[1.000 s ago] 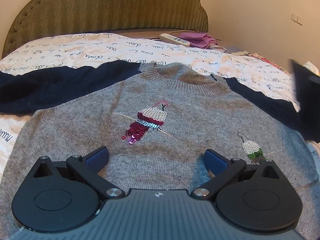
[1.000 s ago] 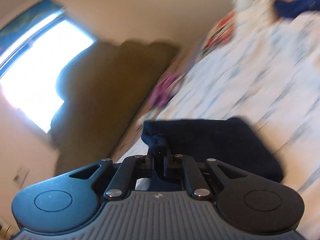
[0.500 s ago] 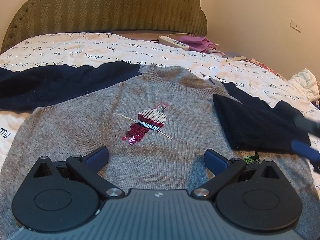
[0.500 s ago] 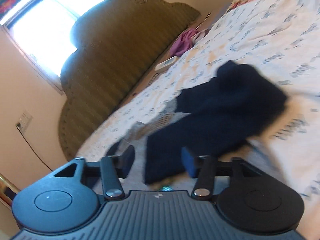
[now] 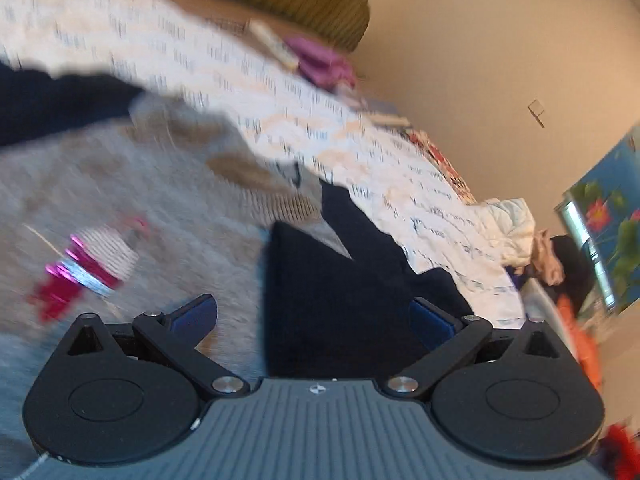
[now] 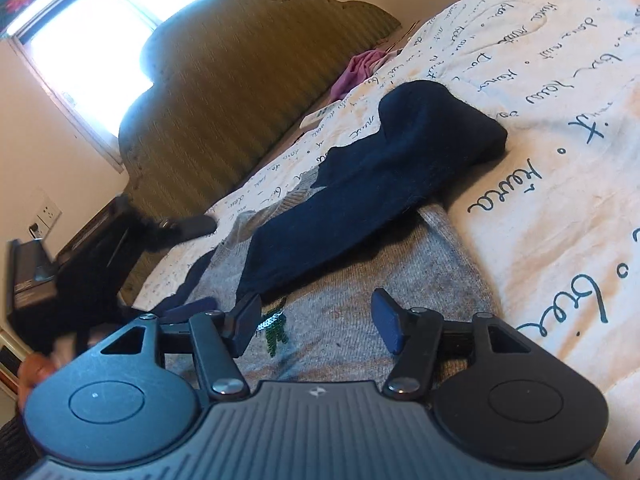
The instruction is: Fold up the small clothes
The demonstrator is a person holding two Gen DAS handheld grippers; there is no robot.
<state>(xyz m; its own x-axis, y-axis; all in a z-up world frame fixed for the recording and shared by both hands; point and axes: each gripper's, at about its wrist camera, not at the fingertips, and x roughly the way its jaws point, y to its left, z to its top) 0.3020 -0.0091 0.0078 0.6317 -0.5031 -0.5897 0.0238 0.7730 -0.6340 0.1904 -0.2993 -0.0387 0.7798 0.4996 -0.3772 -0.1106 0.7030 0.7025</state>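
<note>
A grey knit sweater (image 5: 168,208) with a sequin bird (image 5: 88,268) lies flat on the bed. Its navy sleeve (image 6: 380,200) is folded inward across the chest, and the cuff end rests on the grey front. My right gripper (image 6: 316,322) stands open just above the grey hem area, beside a small green sequin patch (image 6: 276,330), with nothing between its pads. My left gripper (image 5: 314,316) is open too, tilted over the folded navy sleeve (image 5: 340,300), which shows between the fingers without being pinched. The left wrist view is blurred.
A white quilt with script print (image 6: 560,160) covers the bed, under a green padded headboard (image 6: 240,88). A pink cloth (image 5: 320,60) and a white power strip (image 5: 276,44) lie near the headboard. Loose clothes (image 5: 516,228) are heaped at the bed's far right. A hand (image 6: 34,368) shows at the lower left.
My right gripper carried the navy sleeve over the sweater, opened and let it drop across the chest. My left gripper swung to the right and rolled, now over that sleeve.
</note>
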